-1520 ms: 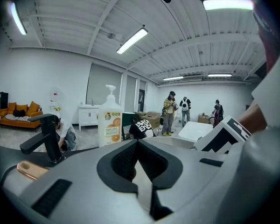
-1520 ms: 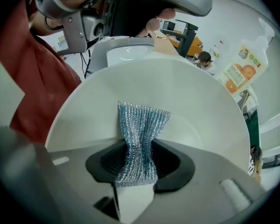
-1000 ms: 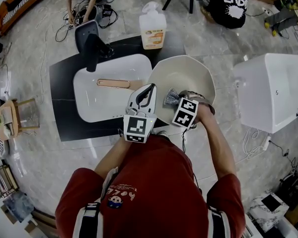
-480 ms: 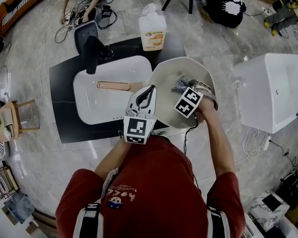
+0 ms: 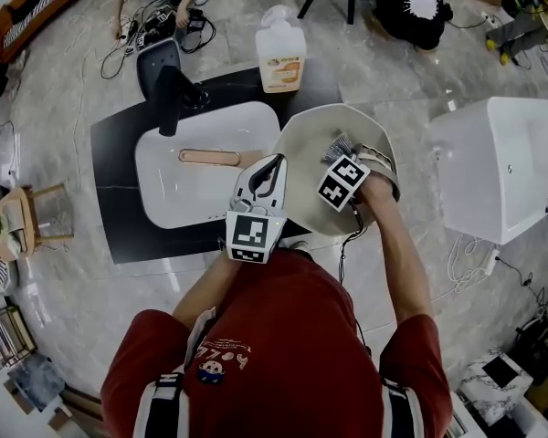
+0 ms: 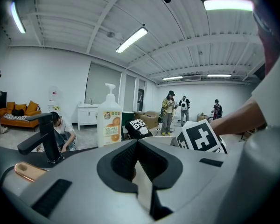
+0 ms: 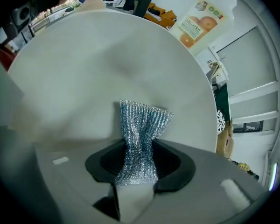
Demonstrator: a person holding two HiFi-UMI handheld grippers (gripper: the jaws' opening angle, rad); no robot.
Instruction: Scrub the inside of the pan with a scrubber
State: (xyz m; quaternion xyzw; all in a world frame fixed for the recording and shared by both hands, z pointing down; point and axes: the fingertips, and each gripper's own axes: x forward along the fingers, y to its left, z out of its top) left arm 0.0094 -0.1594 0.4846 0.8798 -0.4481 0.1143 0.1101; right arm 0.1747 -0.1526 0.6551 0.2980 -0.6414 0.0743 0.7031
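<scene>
A cream pan (image 5: 310,140) is tilted over the right end of the black counter; its tan handle (image 5: 208,155) reaches left over the sink. My left gripper (image 5: 275,163) is shut where the handle meets the pan, and a bit of tan shows between its jaws in the left gripper view (image 6: 139,168). My right gripper (image 5: 344,156) is inside the pan, shut on a silver mesh scrubber (image 5: 337,145). In the right gripper view the scrubber (image 7: 141,134) fans out from the gripper (image 7: 137,167) against the pan's pale inner wall (image 7: 107,64).
A white sink basin (image 5: 164,194) with a black faucet (image 5: 170,95) is set in the black counter (image 5: 119,235). A soap bottle (image 5: 280,53) stands behind the pan. A white cabinet (image 5: 502,167) is at the right. People crouch on the floor beyond.
My right gripper has carried the scrubber from the pan's near left side up and to the right, toward its far side. The left gripper and the pan have held still.
</scene>
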